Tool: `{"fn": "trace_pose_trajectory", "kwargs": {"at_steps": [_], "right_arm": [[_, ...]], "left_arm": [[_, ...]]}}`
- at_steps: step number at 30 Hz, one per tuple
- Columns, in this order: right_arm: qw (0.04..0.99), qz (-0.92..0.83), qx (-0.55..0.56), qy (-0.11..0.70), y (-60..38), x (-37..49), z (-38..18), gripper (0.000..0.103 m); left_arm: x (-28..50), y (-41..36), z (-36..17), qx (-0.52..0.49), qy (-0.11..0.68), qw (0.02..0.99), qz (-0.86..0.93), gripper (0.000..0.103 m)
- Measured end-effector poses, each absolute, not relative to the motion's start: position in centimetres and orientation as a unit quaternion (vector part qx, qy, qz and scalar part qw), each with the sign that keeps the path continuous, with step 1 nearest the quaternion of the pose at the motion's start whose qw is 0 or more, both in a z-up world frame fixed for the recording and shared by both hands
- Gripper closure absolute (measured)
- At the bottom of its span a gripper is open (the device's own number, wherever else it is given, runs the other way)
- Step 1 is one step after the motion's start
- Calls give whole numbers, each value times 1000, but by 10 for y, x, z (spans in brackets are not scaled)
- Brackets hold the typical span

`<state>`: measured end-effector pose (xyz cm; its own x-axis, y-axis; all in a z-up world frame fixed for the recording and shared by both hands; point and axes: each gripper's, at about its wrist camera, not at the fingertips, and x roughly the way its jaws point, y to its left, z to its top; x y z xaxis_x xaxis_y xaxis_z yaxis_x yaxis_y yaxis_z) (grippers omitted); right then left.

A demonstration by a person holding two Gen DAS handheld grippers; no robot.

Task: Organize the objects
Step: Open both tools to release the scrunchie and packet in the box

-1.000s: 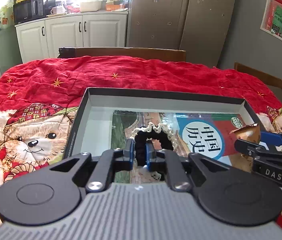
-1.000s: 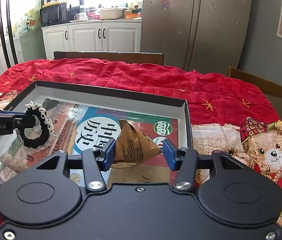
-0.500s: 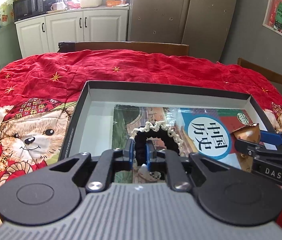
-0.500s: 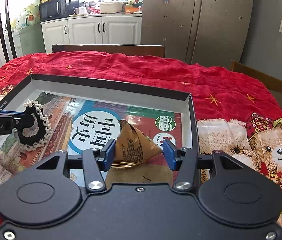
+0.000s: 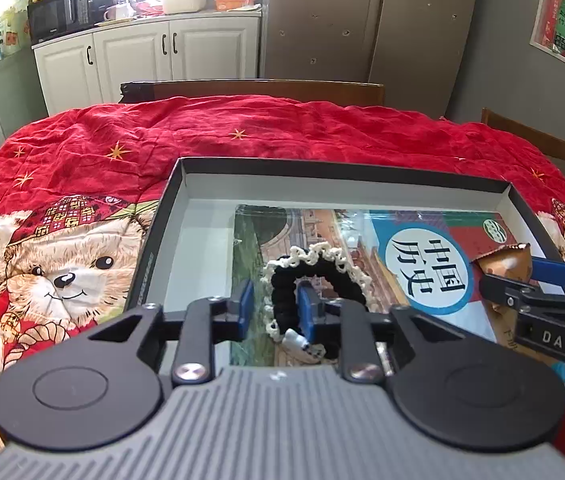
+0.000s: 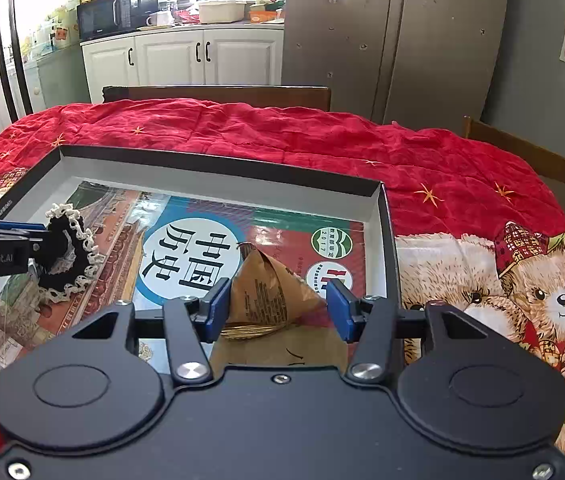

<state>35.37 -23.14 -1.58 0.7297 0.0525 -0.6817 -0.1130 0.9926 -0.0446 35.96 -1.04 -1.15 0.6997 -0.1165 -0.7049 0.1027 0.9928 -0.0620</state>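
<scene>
Left wrist view: left tongs [image 5: 272, 306] have just been opening, now part open, gripping nothing. Scrunchie [image 5: 316, 276] lies in the box [image 5: 338, 172] on the book [image 5: 422, 252]; its near band sits between the pads, right pad inside the loop. Risk: pulling back could hook the loop and drag it out.

Right wrist view: right tongs [image 6: 278, 308] about half open around the brown packet [image 6: 270, 296]; left pad touches it, right pad shows a gap. Grip looks loose; lifting could let the packet slip or tip.
</scene>
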Motion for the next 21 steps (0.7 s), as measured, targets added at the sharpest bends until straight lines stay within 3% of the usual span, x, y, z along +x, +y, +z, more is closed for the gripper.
{"fn": "trace_pose_trajectory", "kwargs": {"at_steps": [4, 21], "right_arm": [[932, 40, -39, 357, -233, 353, -14, 44], [939, 47, -45, 337, -234, 321, 16, 44]], "left_arm": [[357, -10, -9, -5, 375, 925, -55, 41], [328, -12, 20, 6, 351, 934, -59, 36]]}}
